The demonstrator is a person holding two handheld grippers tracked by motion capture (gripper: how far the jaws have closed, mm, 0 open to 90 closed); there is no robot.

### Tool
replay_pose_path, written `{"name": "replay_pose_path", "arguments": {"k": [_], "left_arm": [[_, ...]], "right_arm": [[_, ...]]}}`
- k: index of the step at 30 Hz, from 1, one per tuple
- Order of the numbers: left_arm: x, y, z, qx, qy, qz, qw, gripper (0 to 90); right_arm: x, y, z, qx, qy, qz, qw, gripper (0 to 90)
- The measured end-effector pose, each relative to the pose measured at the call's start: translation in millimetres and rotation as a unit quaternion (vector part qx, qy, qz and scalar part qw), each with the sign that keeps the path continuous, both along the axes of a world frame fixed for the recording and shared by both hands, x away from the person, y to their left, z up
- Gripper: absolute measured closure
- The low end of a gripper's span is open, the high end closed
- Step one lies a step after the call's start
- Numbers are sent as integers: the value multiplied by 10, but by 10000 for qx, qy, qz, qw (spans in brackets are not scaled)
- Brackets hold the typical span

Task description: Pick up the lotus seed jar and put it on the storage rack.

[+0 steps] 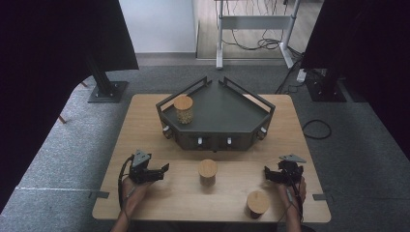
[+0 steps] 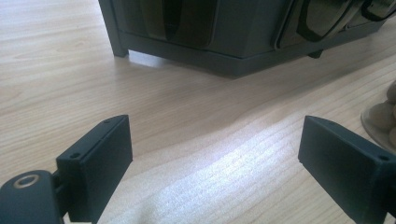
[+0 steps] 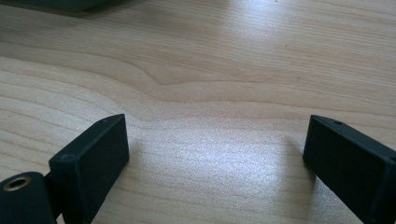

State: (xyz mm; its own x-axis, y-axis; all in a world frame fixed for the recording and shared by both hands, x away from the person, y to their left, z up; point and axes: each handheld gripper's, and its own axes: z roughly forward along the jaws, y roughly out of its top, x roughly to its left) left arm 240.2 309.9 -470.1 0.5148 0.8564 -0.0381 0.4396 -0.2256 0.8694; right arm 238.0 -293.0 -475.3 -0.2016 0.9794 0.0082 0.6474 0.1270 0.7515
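Forearms enter at the bottom edge of the high view, each w/ a gripper resting low over the wooden table (image 1: 145, 145). Largest item: dark angular tray (image 1: 217, 113) at the far centre, one cork-lidded jar (image 1: 183, 109) stood in its left corner. Two more jars remain on the table: middle jar (image 1: 208, 172) between the hands, near jar (image 1: 257, 203) just beside the right forearm.

Left gripper (image 1: 163, 170): jaws apart, nothing held. Right gripper (image 1: 269, 175): jaws apart, nothing held.

Step judged: pick-up of the middle jar. Approach should be level, jaws spread wider than the body, grip taken below the lid, jar kept upright.

In the left gripper view the jar (image 2: 383, 116) is cut off at the right edge; contents hard to tell.
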Motion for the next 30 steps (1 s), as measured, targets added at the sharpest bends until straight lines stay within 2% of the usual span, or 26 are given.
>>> {"name": "replay_pose_path", "arguments": {"k": [30], "left_arm": [[-28,-59,-130,106,158,107,9998,98]], "right_arm": [[0,0,0,1,0,-1,10000,64]]}}
